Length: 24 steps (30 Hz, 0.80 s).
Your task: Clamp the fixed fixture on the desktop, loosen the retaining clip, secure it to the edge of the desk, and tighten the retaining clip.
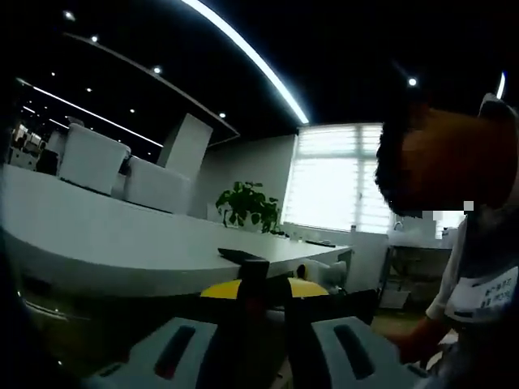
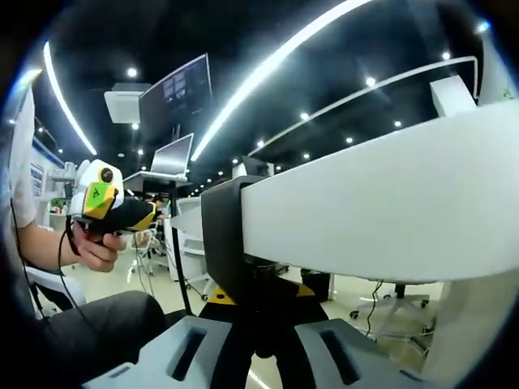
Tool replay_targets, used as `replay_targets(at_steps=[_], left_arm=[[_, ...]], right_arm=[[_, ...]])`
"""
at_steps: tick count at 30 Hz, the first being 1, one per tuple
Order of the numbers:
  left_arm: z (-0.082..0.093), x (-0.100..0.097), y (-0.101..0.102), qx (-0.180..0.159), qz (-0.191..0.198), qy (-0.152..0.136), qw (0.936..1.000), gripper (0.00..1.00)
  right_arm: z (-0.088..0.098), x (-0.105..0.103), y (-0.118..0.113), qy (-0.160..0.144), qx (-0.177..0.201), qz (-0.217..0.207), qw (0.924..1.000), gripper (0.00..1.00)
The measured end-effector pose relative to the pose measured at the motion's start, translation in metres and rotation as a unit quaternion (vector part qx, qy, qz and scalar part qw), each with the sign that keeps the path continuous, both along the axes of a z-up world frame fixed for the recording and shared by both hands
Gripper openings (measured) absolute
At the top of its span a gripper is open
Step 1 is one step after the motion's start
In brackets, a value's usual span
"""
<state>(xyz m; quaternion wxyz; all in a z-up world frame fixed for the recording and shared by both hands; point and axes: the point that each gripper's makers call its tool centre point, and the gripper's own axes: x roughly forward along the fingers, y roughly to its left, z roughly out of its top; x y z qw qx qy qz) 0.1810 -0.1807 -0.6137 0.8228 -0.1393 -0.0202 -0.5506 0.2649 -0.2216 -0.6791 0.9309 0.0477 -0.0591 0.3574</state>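
Observation:
The black fixture (image 2: 225,235) sits clamped over the edge of the white desk (image 2: 381,203), its bracket wrapping the rim. Its dark lower stem (image 2: 263,320) runs down between the jaws of my right gripper (image 2: 265,350), which are shut on it from below the desk. To the left, away from the desk, a hand holds my left gripper (image 2: 130,215), with nothing seen in it. In the left gripper view, my left gripper (image 1: 263,352) has its jaws standing apart, pointing at the long white desk (image 1: 122,235) from just below its top.
A person (image 1: 478,243) stands close at the right of the left gripper view. A potted plant (image 1: 247,203) and bright window blinds (image 1: 336,174) lie beyond the desk. Monitors (image 2: 174,97) and office chairs (image 2: 397,300) fill the room behind the desk edge.

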Motion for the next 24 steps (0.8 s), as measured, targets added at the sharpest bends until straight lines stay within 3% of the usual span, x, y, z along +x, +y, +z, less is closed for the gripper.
replay_targets(at_steps=[8, 15, 24], left_arm=[[-0.006, -0.006, -0.03, 0.031, -0.022, -0.018, 0.9991, 0.21], [-0.001, -0.006, -0.047, 0.023, -0.038, -0.02, 0.9988, 0.21], [-0.01, 0.005, -0.066, 0.039, -0.052, -0.029, 0.9974, 0.21]], right_arm=[[0.0, -0.002, 0.002, -0.007, 0.004, 0.003, 1.0, 0.05], [-0.001, -0.004, 0.0, -0.017, -0.006, 0.002, 0.9998, 0.05], [-0.001, -0.006, -0.001, -0.027, 0.002, 0.006, 0.9996, 0.06]])
